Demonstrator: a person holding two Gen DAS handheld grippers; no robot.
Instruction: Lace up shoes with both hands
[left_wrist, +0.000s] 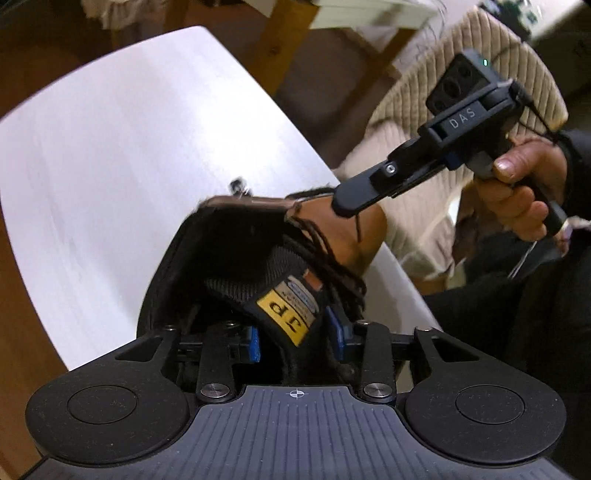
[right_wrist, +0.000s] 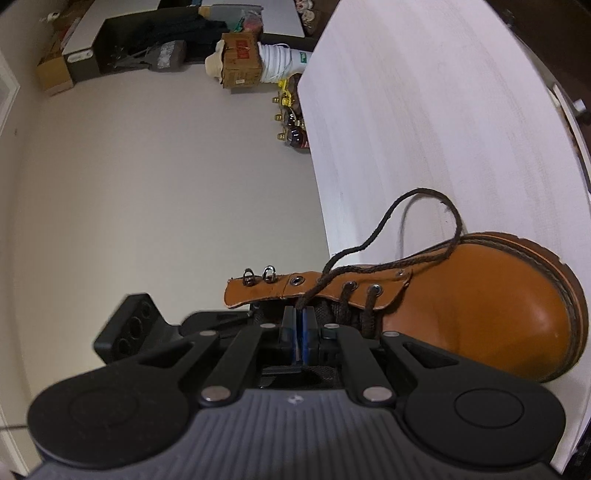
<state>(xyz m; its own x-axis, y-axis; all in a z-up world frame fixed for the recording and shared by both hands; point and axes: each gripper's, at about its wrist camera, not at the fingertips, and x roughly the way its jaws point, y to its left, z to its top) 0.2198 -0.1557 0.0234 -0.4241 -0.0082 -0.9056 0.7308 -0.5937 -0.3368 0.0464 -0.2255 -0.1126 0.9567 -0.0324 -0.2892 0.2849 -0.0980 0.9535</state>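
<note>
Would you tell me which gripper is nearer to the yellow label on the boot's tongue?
Left. The left gripper has its jaws on either side of the yellow label on the tongue. The right gripper is further along the boot, shut on the brown lace.

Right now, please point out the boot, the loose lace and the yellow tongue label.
boot (right_wrist: 491, 314): right wrist view, tan toe leather.
loose lace (right_wrist: 413, 195): right wrist view, top of its loop.
yellow tongue label (left_wrist: 286, 314): left wrist view, printed face.

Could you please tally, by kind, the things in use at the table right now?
Boot: 1
Lace: 1
Tools: 2, the left tool and the right tool
Total: 4
</note>
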